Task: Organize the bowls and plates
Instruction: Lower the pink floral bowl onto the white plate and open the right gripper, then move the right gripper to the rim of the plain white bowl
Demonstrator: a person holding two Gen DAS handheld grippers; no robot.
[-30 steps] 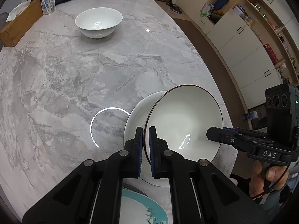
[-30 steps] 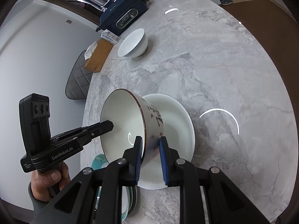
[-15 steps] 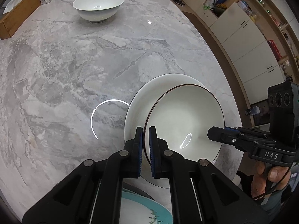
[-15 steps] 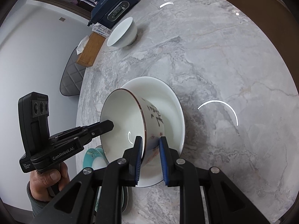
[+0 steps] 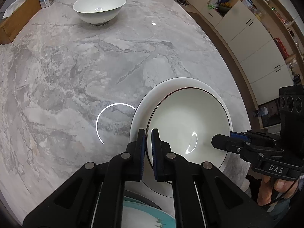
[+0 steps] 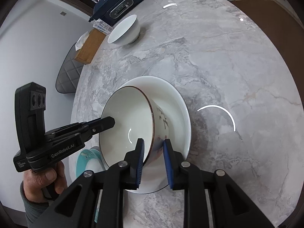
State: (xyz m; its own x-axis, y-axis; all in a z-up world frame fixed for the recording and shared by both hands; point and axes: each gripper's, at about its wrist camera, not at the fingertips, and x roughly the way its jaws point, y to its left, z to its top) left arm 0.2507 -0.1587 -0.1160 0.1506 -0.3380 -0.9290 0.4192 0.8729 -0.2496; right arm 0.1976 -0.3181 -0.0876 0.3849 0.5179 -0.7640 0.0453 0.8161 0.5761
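**Both claws on the dark-rimmed bowl above the white plate**

We hold the two claws from opposite sides of one bowl, each reaching forward and down over the near edge of the marble surface (image 5: 76,76). In the right wrist view the person's left hand (image 6: 40,182) wraps the grip of the left claw (image 5: 148,148), whose arm points in from the left. In the left wrist view the person's right hand (image 5: 275,188) shows below the right claw (image 6: 153,157), which comes in from the right.

The left claw is nearly together, its blue pads clamped on the near rim of the dark-rimmed bowl (image 5: 190,123). The right claw stands wider, one finger inside the bowl and one outside against the painted wall, gripping the rim between them.

The bowl sits tilted over the white plate (image 5: 140,114), inside its outline; we cannot tell whether its foot touches the plate.

The left wrist view alone shows the bowl's full inner face and the cupboards (image 5: 256,38) beyond the surface. The right wrist view alone shows the dark brushwork on the bowl's outer wall. Both show a plain white bowl (image 5: 99,7) well apart at the far side, near a wooden tissue box (image 6: 89,47) and a dark appliance (image 6: 117,5), and a teal plate (image 6: 85,159) just beside the white plate.
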